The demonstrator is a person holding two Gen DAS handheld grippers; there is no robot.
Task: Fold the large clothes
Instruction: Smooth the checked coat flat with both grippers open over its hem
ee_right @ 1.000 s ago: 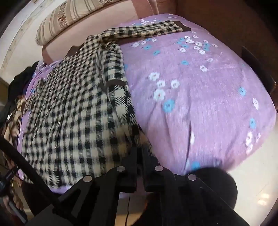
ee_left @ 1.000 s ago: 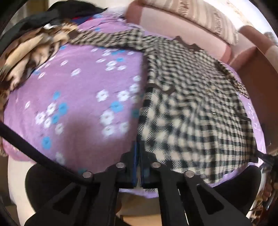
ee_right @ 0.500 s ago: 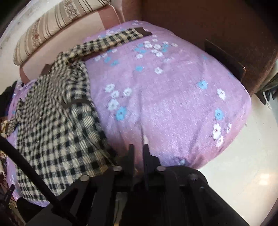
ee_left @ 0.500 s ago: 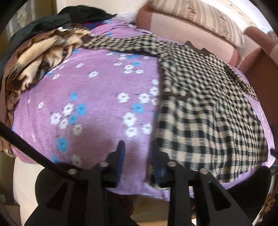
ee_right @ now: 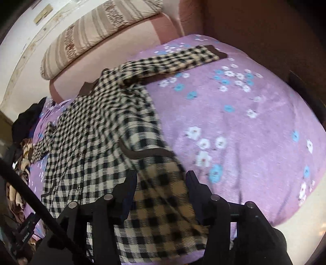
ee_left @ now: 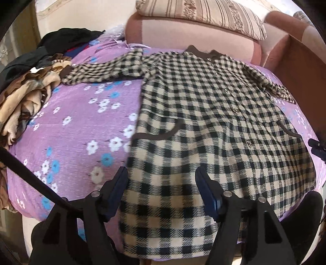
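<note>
My left claw [ee_left: 162,183] is spread wide and holds nothing; its fingers [ee_left: 119,183] hang over the lower hem of the black-and-cream checked wool coat with brown trim [ee_left: 214,122]. My right claw [ee_right: 161,183] is just as wide apart and empty, straddling the hem corner on the coat's other side [ee_right: 106,126]. The coat lies front up and spread flat on the purple flowered bedspread [ee_left: 77,130], collar toward the pink upholstered backrest [ee_left: 183,30], hem at the near edge. One sleeve [ee_right: 177,59] stretches out across the bedspread [ee_right: 244,114]; the other sleeve [ee_left: 101,69] reaches toward a heap of brown, tan and black clothes [ee_left: 26,91] at the bedspread's left end. A striped beige bolster cushion [ee_left: 203,14] rests on top of the backrest.
</note>
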